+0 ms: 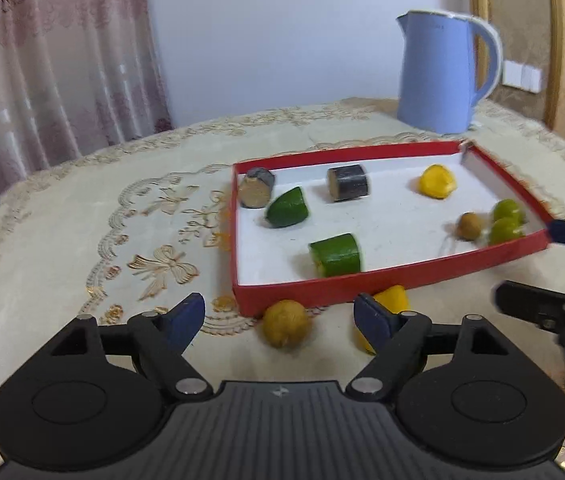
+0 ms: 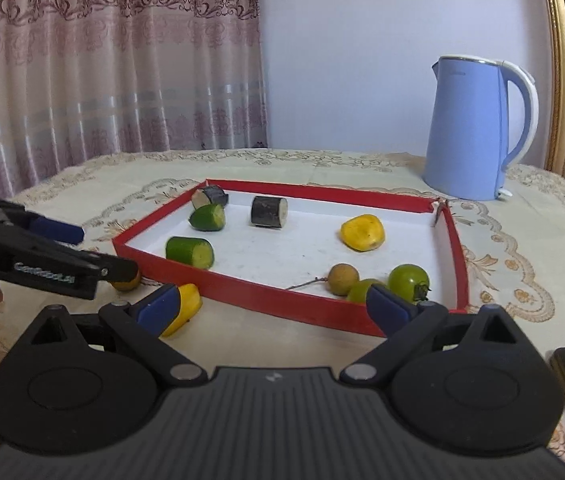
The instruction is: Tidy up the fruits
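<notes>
The left claw (image 1: 279,314) stands wide open and holds nothing, low over the worktop (image 1: 62,248), and the round brownish-yellow fruit (image 1: 285,323) lies just ahead between its blue pads, close against the outer front wall of the red tray (image 1: 302,294). I judge this fruit to be the step in hand: it is one of two pieces not yet inside the tray. To do it well, the claw should go a little forward so the pads stand on both sides of the fruit at its widest part, then close gently (a round fruit may roll away or slip out), lift above the red wall and set it on a free white area inside. The tray wall is very near, so the far pad tips could push against it. The right claw (image 2: 272,306) is also wide and empty, near the tray's front edge by the two green tomatoes (image 2: 408,282). The yellow piece (image 2: 187,308) outside the tray is partly covered by a pad in both views, so its shape is hard to tell. In the right view the left claw hides most of the round fruit, and the left view is blurred at the right side
</notes>
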`<state>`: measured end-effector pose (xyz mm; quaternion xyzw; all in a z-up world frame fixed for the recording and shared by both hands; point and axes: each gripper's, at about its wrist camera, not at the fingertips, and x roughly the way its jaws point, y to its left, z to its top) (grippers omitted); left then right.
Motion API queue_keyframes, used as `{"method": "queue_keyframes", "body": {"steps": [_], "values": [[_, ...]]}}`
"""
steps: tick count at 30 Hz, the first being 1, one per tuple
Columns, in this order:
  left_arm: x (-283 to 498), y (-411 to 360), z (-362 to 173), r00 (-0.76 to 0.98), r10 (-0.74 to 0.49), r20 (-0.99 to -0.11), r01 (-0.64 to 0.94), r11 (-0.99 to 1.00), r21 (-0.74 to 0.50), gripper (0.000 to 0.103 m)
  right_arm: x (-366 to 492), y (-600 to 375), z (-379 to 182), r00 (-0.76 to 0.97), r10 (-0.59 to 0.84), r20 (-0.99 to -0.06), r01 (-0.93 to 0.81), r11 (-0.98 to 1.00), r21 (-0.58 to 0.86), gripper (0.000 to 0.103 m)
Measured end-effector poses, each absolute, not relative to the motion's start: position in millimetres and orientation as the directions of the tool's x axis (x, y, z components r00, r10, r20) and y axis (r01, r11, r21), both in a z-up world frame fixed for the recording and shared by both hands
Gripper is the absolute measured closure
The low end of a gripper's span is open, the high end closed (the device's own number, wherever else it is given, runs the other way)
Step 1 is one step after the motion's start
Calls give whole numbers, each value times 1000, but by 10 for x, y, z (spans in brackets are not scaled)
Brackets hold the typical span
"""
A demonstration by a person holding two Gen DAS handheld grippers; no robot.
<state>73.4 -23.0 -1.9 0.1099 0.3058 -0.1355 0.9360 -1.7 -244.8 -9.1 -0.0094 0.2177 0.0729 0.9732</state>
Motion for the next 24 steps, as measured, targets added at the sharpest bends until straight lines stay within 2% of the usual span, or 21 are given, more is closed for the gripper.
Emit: {"method": "queue_keyframes", "body": {"steps": [2,4,7,10,24], "values": [[754,-282,-83,781,-149,-606,307,938,164,25,-24,-2451,-98,894,128,-429,-137,991,12,3],[798,-298,-155,764,-135,-631,299,940,161,44,-24,-2459,-106,892,124,-434,-130,991,16,3],[867,-276,-246,733,-140,-665,291,949,121,56,-20,-2443,-123,891,120,-439,-130,991,7,2],[897,-256,-249,733,-151,-664,273,958,83,65,-27,-2404,-133,889,127,-441,-141,990,1,2],[982,-298,-233,721,-144,-678,213,977,20,76,-57,-2333,-156,885,141,-445,-161,987,-7,2]]}}
